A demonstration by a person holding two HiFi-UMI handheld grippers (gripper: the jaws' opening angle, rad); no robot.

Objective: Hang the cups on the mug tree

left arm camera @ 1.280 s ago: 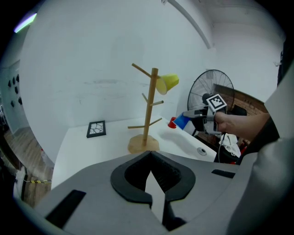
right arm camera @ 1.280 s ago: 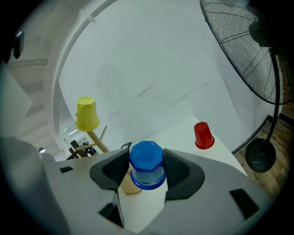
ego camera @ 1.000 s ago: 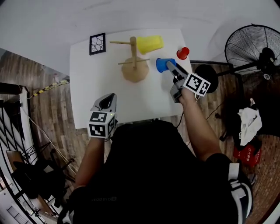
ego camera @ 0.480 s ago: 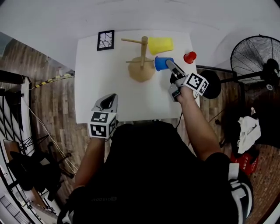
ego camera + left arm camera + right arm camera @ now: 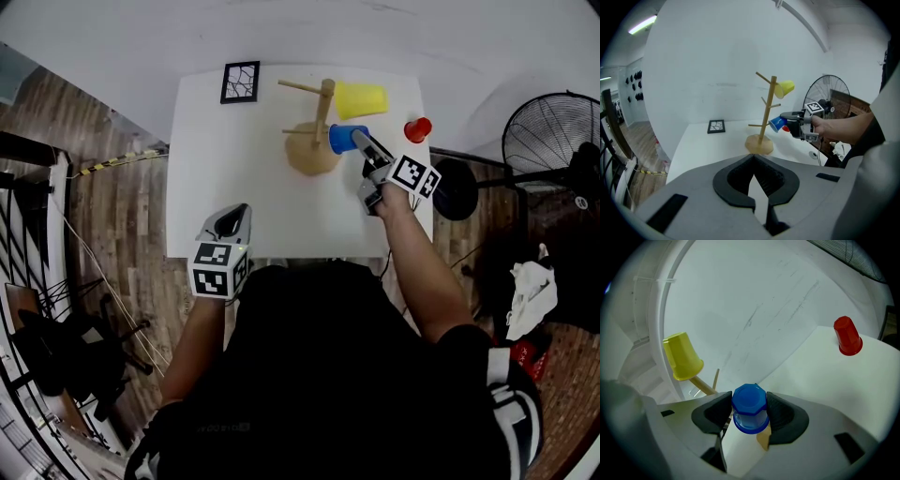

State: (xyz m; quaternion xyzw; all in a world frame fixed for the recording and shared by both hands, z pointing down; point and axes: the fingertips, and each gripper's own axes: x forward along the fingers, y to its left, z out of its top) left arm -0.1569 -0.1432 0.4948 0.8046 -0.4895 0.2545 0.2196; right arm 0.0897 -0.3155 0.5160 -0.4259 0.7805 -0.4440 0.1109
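A wooden mug tree (image 5: 315, 141) stands at the back of the white table (image 5: 234, 178), also visible as the mug tree (image 5: 764, 122) in the left gripper view. A yellow cup (image 5: 361, 99) hangs on its upper branch; the same yellow cup (image 5: 683, 356) shows in the right gripper view. My right gripper (image 5: 361, 148) is shut on a blue cup (image 5: 345, 139), held right beside the tree's lower branch; the blue cup (image 5: 749, 408) sits between the jaws. A red cup (image 5: 418, 129) stands on the table's right edge, the red cup (image 5: 847, 335) upside down. My left gripper (image 5: 228, 225) is shut and empty near the front edge.
A black-framed picture (image 5: 241, 82) lies at the table's back left. A floor fan (image 5: 553, 141) stands to the right of the table, and a black round stool (image 5: 455, 187) is beside the table's right edge. Wooden floor surrounds the table.
My right gripper has carried the blue cup left, closer to the mug tree's trunk and lower branch. The left gripper has stayed where it was.
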